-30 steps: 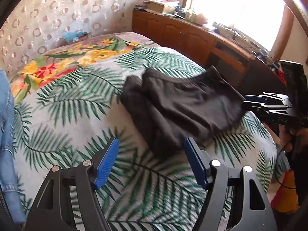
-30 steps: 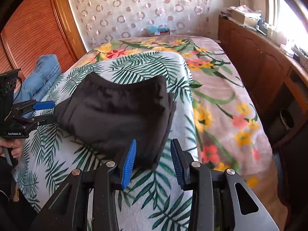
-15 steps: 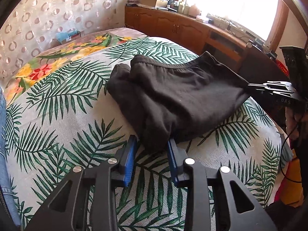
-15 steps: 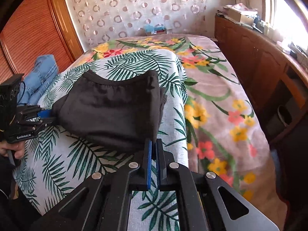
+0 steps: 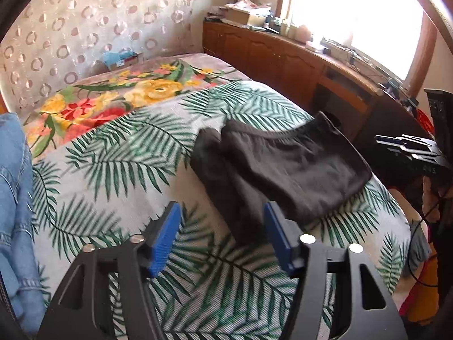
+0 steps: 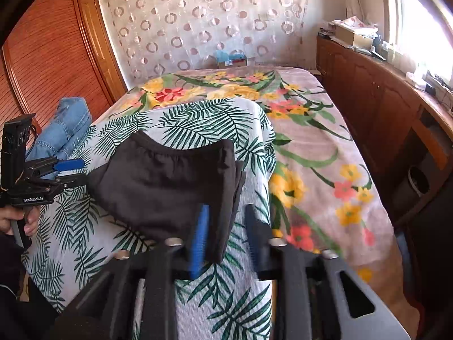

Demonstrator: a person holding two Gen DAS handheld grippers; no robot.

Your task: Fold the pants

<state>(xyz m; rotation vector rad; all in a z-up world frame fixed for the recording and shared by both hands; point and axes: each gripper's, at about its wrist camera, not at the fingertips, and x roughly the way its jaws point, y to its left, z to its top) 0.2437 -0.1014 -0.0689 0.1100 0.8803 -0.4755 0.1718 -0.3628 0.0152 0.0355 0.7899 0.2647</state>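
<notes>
Dark folded pants (image 5: 286, 167) lie flat on the palm-leaf sheet of the bed (image 5: 119, 175); they also show in the right wrist view (image 6: 170, 187). My left gripper (image 5: 222, 239) is open and empty, its blue pads (image 5: 164, 238) just short of the pants' near corner. My right gripper (image 6: 225, 239) is open and empty at the pants' other near corner, its left pad (image 6: 199, 240) over the cloth's edge. Each gripper shows from the side in the other's view: the right one (image 5: 407, 147) and the left one (image 6: 56, 170).
Blue jeans (image 6: 63, 127) lie at the bed's edge, also in the left wrist view (image 5: 14, 212). A flowered blanket (image 6: 311, 153) covers the far part of the bed. A wooden cabinet (image 6: 382, 104) with clutter runs under the window. A wooden wardrobe (image 6: 51, 65) stands behind.
Both grippers were closing or shut at the pants' corners half a second ago; now both have opened and drawn back a little. The pants lie where they were.
</notes>
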